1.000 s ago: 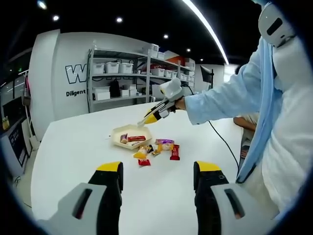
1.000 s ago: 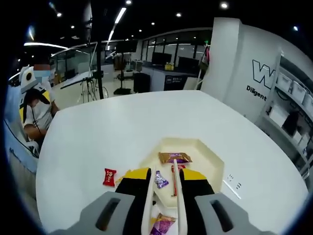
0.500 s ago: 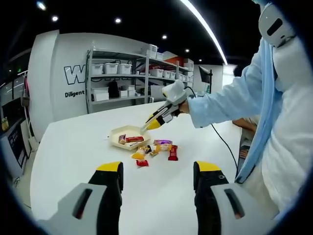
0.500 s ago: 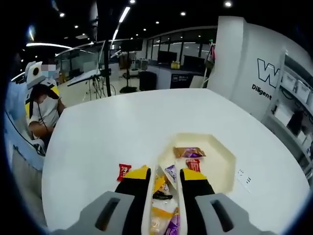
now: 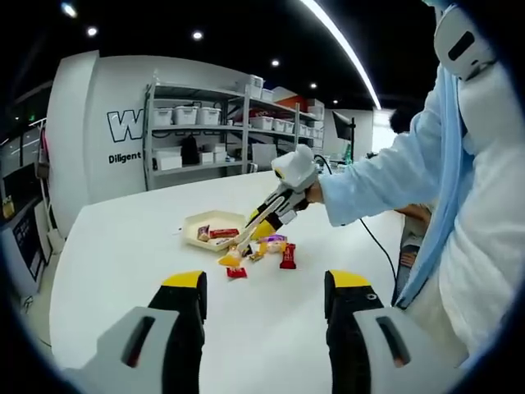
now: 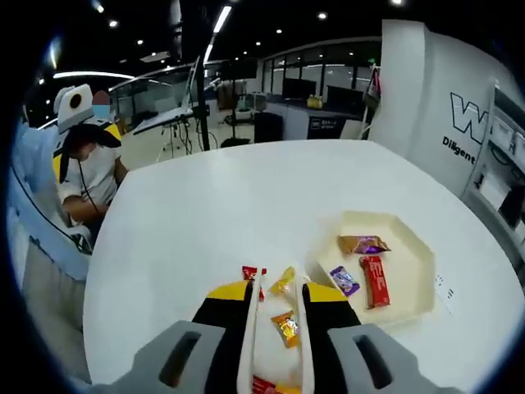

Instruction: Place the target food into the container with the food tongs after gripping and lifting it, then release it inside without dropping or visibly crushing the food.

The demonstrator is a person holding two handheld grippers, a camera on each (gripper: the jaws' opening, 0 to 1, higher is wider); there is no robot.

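So the right gripper [image 6: 275, 316] pulled back off the tray [image 6: 414, 271] (tongs [image 6: 279, 345] pinched inside), now over loose snacks [image 6: 285, 327]; left gripper [image 5: 267, 287] spread, idle.

White table [image 5: 123, 246], round-edged, bearing all items below. My left gripper [image 5: 267, 316]: jaws spread wide, nothing between them, over bare table. My right gripper [image 5: 275, 209]: reaching in from the right on my pale-blue sleeve [image 5: 385, 176], carrying white tongs [image 5: 244, 240] angled down into loose snack packets [image 5: 258, 254]. Cream container [image 5: 215, 226]: just beyond the packets, wrapped snacks inside. Background: shelving [image 5: 221, 131] with white bins.
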